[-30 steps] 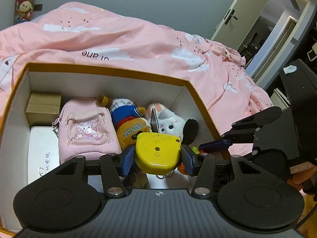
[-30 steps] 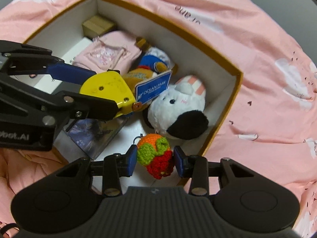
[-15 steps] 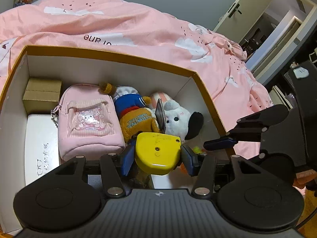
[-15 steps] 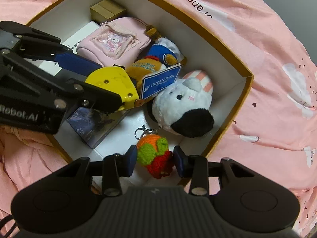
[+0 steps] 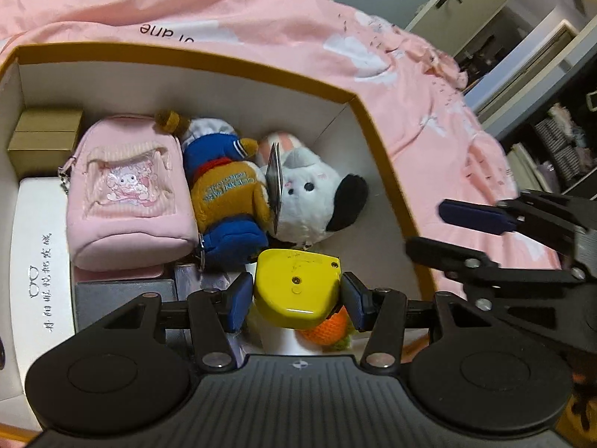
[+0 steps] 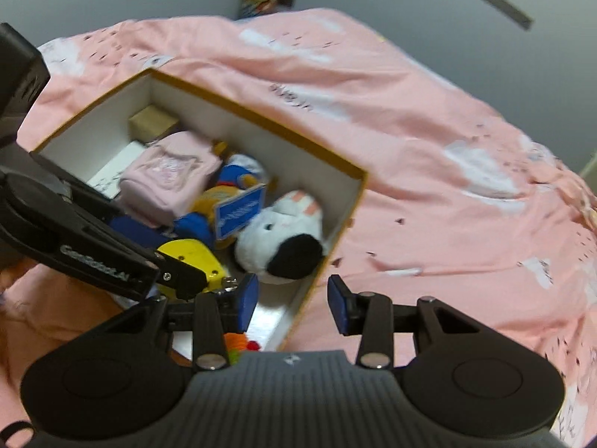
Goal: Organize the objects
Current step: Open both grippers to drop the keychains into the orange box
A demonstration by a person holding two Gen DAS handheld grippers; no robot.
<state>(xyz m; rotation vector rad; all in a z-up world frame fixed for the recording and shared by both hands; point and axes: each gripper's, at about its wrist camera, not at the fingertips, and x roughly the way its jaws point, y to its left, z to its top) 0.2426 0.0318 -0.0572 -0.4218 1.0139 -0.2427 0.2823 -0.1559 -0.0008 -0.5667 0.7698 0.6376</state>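
My left gripper (image 5: 296,298) is shut on a yellow tape measure (image 5: 296,287) and holds it low inside the gold-rimmed box (image 5: 186,50), near its front right corner. An orange crocheted toy (image 5: 328,330) lies in the box just under it, also showing in the right wrist view (image 6: 238,343). My right gripper (image 6: 293,304) is open and empty above the box's right wall (image 6: 335,220). In the right wrist view the tape measure (image 6: 194,257) sits at the left gripper's tips.
The box holds a pink pouch (image 5: 127,190), a duck plush (image 5: 224,190) with a blue tag (image 6: 240,212), a white rabbit plush (image 5: 309,201), a small cardboard box (image 5: 44,136), a white case (image 5: 37,261) and a grey book (image 5: 119,295). Pink bedding (image 6: 429,186) surrounds it.
My right gripper let go of the orange crocheted toy in the box, opened and pulled back up to the right. My left gripper lowered the tape measure deeper into the box.
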